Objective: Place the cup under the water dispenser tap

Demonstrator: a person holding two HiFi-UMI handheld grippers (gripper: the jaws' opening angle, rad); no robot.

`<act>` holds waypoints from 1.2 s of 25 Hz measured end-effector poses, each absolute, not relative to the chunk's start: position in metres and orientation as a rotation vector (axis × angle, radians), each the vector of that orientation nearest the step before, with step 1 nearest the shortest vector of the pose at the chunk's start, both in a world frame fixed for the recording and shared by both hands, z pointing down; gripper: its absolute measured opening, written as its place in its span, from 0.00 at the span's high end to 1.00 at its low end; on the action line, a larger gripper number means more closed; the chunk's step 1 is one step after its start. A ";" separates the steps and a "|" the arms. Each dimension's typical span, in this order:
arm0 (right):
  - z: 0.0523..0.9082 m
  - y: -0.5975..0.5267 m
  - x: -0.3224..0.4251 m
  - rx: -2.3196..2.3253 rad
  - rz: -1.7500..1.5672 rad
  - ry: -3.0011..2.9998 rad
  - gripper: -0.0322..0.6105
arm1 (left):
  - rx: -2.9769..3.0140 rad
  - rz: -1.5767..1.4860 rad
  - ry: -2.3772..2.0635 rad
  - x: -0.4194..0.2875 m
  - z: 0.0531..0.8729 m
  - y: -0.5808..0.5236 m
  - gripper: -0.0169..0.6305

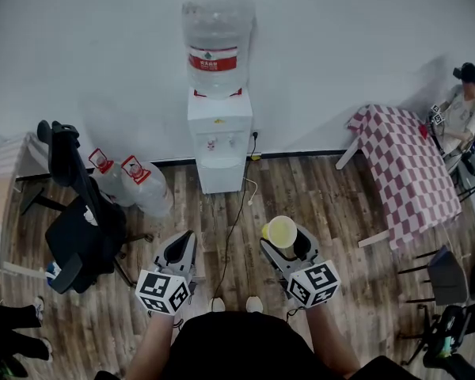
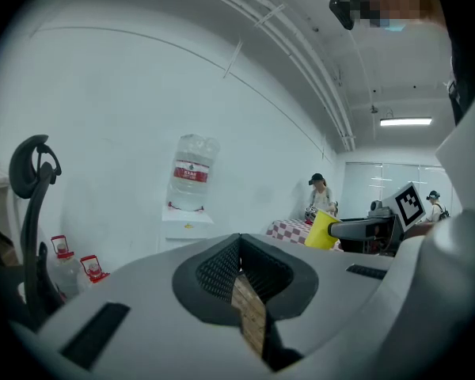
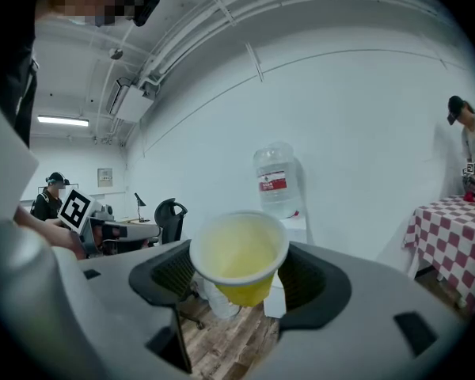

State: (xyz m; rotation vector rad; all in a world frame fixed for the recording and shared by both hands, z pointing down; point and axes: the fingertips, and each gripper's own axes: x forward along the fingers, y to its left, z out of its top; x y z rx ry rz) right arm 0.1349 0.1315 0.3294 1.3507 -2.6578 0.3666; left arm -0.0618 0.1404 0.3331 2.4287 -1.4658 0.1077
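One cup (image 3: 239,258) is pinched in my right claw (image 1: 283,238), left claw (image 1: 179,253) closed on nothing; the walk to the dispenser (image 1: 219,137) remains.

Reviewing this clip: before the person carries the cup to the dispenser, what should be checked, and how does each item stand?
1. Yellow cup gripped between the jaws of the right gripper: ok.
2. Cup mouth up: ok.
3. Cup under the tap of the water dispenser: not ok, the dispenser stands far ahead at the wall.
4. Space under the tap free: cannot tell, too small.
5. Walking path: not ok, a cable lies across the floor.
6. Left gripper empty, jaws together: ok.
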 end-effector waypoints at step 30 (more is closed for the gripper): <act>0.341 0.142 0.075 1.401 0.371 -2.607 0.43 | 2.426 0.105 -1.412 -0.129 0.359 0.149 0.95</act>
